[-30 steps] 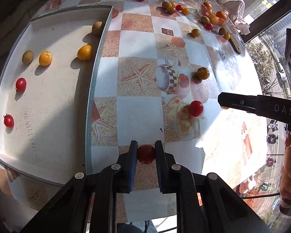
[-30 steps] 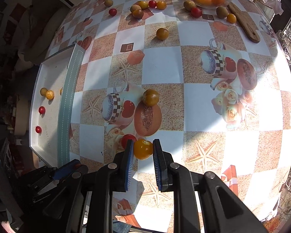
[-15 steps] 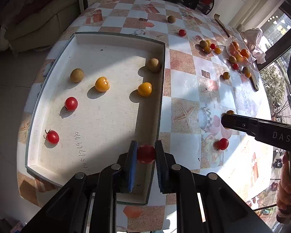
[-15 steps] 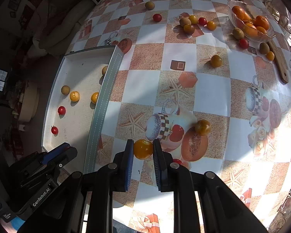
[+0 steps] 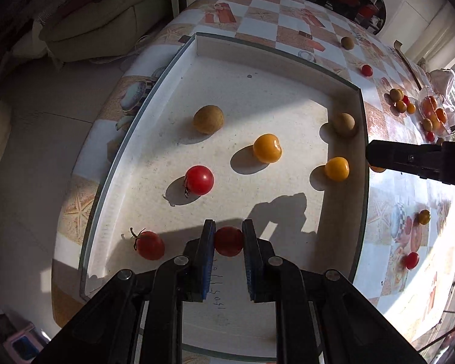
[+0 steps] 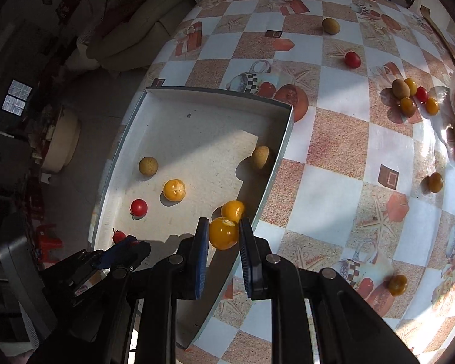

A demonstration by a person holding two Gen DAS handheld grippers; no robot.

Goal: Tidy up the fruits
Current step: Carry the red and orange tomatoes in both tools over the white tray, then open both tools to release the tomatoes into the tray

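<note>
The left tongs (image 5: 228, 241) are pinching a red cherry tomato (image 5: 228, 241) between their blue pads, held over the white tray (image 5: 276, 91) near its six o'clock edge. Just at nine o'clock from them lies a stemmed red tomato (image 5: 150, 245) on the tray floor, with a second red tomato (image 5: 199, 180) up at eleven. Across the tray sit two orange fruits (image 5: 267, 148) and two brown ones (image 5: 208, 119), one brown fruit (image 5: 343, 122) tucked against the three o'clock wall. The right tongs (image 6: 224, 233) are clamped on a yellow-orange fruit (image 6: 223, 233), poised over the tray's three o'clock rim, right beside another orange fruit (image 6: 232, 210) inside. On the checkered counter (image 6: 327, 182), more fruits lie scattered toward one and two o'clock.
</note>
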